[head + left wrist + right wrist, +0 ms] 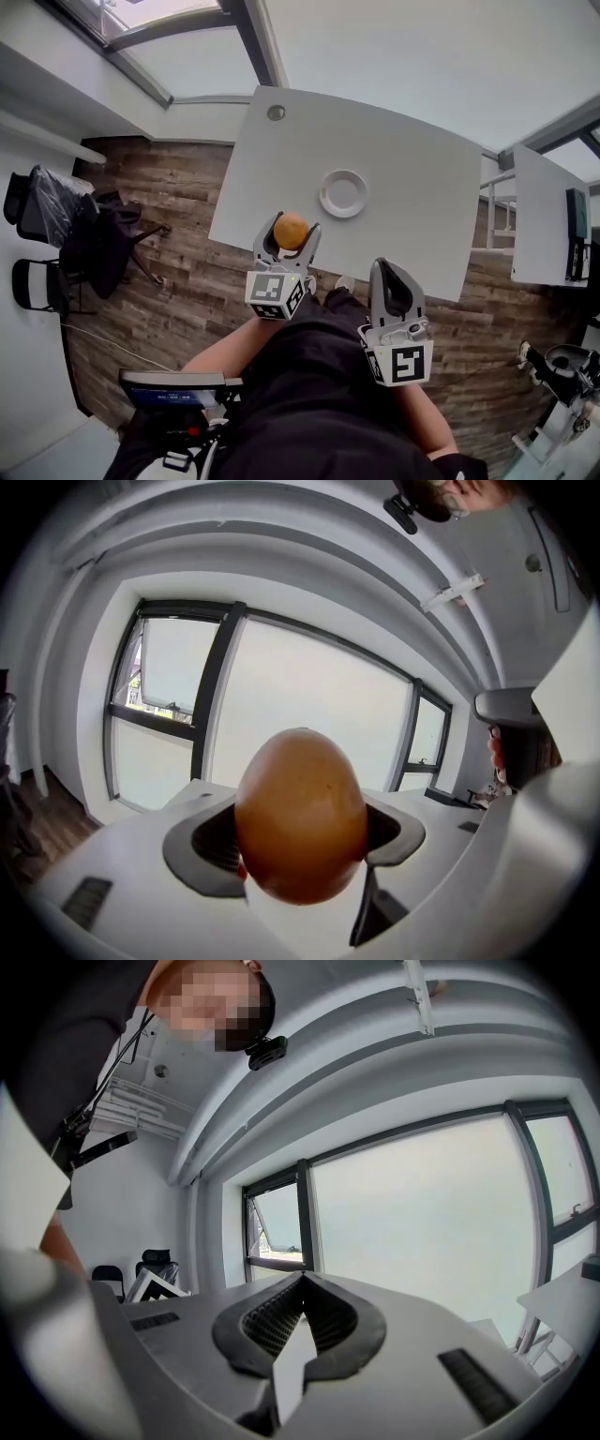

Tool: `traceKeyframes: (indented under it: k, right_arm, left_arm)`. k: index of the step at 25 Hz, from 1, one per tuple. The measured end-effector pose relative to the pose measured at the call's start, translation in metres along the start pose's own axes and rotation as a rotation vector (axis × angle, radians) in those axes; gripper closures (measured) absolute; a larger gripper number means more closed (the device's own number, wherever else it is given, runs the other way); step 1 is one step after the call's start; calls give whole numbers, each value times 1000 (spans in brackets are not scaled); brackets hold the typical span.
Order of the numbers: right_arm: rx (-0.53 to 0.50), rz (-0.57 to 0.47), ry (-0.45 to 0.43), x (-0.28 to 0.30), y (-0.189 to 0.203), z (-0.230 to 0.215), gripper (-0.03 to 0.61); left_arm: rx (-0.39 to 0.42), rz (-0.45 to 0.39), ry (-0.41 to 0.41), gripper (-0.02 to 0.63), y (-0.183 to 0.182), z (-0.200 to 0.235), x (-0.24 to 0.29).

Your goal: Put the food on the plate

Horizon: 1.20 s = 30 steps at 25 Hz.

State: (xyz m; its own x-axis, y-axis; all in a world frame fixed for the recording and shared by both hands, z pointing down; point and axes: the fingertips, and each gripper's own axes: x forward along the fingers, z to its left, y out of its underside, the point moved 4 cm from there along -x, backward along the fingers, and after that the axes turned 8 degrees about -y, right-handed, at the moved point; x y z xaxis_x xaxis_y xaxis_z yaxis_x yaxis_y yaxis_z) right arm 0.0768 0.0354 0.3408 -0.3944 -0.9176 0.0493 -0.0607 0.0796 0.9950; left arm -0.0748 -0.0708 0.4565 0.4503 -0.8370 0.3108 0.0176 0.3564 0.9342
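A brown egg [292, 230] is clamped between the jaws of my left gripper [290, 234], which hovers over the near edge of the white table [403, 169]. In the left gripper view the egg [300, 813] fills the gap between the dark pads [202, 846]. The small white plate [343, 193] lies empty on the table, a little beyond and to the right of the egg. My right gripper [387, 274] hangs off the table's near edge above the person's lap; its jaws [302, 1302] meet at the tips with nothing between them.
A round cable hole [276, 112] sits at the table's far left corner. Black office chairs [56, 225] stand on the wooden floor at the left. A second white table [544, 220] stands at the right. Large windows [309, 714] face both grippers.
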Motion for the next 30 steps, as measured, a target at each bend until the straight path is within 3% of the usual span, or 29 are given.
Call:
traceKeyframes:
  k: [8,13,30]
  right_arm:
    - [-5,-7,-29,4,1,-21,581]
    - [42,38,-96,12,10,-25,581]
    - [17,42,-38,17,10,-56,581]
  left_arm:
    - [118,35,39,302,30,-28,39]
    - [119,63,41,302,46,-30,62]
    - [217,229,99,302,102,-24,119]
